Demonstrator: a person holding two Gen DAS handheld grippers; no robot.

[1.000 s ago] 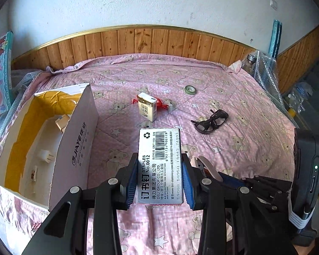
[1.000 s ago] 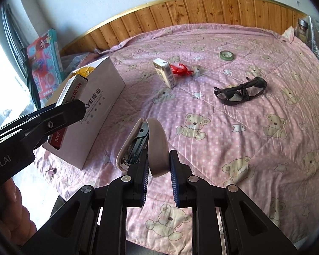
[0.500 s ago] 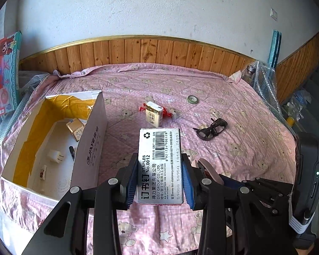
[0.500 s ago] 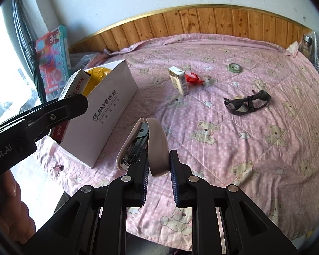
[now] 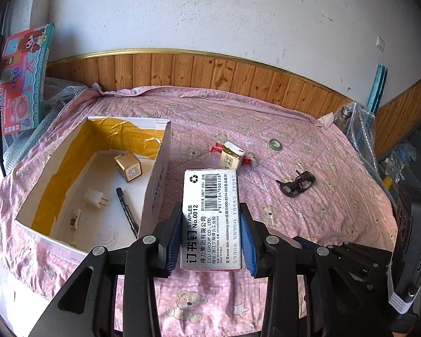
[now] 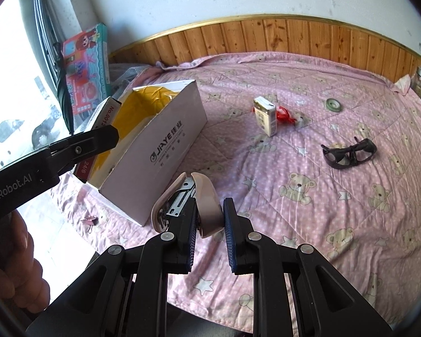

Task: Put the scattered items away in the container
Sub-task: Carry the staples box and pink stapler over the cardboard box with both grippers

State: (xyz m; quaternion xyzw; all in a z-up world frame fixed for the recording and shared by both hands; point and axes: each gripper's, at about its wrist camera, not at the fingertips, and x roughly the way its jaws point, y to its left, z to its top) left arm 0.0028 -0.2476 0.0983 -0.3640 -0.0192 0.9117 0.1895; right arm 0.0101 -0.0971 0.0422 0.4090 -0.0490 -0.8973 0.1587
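A: What is each claw carrying at this moment?

B: The left claw is clamping a box of staples across its long sides, label up, and hanging just to the right of the white cardboard box that is sitting on the bed. The right claw is pinching a beige stapler by its rear end, with the nose pointing up and away over the bedspread in front of the container's near corner.

A: So what is the careful way to unload?

B: I am judging that the staples should go first. The claw should be travelling left until the whole packet is over the open cavity, clear of the right wall, then dropping low before letting go. A gold cube, a white plug, a pen and a small packet are already lying inside, so the bare floor near the front is looking like the safest spot.

A: And what is remaining on the bed?

B: A small carton beside a red ribbon, dark glasses and a roll of tape, all well apart from the container.
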